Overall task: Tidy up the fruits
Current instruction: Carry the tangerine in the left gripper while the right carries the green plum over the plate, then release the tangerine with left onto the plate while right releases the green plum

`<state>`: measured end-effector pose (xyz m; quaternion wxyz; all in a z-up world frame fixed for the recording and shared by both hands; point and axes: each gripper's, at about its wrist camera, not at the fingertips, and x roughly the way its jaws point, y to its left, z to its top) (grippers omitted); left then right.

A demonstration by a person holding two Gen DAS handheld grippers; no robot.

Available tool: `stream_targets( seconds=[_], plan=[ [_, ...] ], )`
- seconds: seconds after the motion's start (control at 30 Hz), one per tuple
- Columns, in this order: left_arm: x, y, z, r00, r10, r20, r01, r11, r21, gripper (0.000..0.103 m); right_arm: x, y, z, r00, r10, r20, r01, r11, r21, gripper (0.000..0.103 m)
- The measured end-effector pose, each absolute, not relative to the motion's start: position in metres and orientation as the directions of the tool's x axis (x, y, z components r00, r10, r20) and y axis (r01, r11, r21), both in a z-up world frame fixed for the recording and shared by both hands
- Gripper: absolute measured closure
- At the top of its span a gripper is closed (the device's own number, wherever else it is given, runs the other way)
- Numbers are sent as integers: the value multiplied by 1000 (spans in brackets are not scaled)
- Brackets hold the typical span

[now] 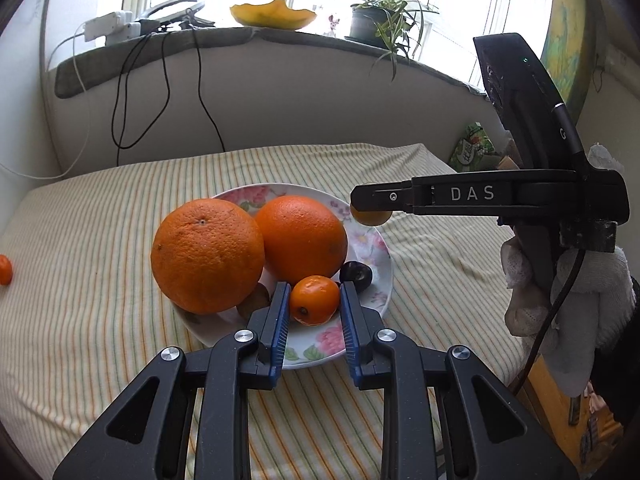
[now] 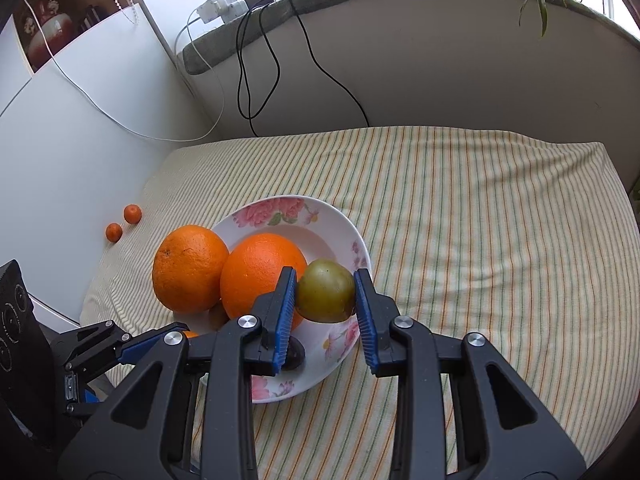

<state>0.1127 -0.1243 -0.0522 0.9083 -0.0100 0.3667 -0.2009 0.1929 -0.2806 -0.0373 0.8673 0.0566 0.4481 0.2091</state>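
My tool pads [image 1: 280, 312] blue; oranges [image 1: 208, 256] orange; plate [image 2: 312, 216] white, pink floral; cloth [image 2: 480, 200] cream, green-orange stripes.

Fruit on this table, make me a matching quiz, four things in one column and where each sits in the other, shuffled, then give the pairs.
Things:
1. kumquat
2. green fruit
3. big oranges
4. two small oranges

Places:
A. on the cloth, off the plate
B. between the left gripper's fingers
C. side by side on the plate
D. between the right gripper's fingers

Pairs: 1-B, 2-D, 3-C, 4-A
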Motion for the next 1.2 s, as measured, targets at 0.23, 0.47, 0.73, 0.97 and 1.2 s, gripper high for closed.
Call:
stream_targets(
  seconds=[0.23,0.47,0.73,0.97,1.2],
  plan=[
    [113,-125,-52,650,-373,-662,360,919,-164,80,196,-283,-41,502,422,-755,-305,903,303,72],
    [114,-125,-52,650,-372,-662,357,919,-165,80,197,-281,-43,491,426,-760,-312,900,303,72],
    [114,-123,-52,652,-364,-665,353,922,-158,79,197,-279,-41,494,423,-760,-319,901,294,72],
    [115,-121,-52,654,-359,-665,348,924,-157,78,195,-280,-40,499,414,-762,-319,905,283,66],
    [112,-121,-49,663,-359,-657,344,925,-158,69,192,-282,-31,523,419,-742,-322,903,283,49]
  ],
)
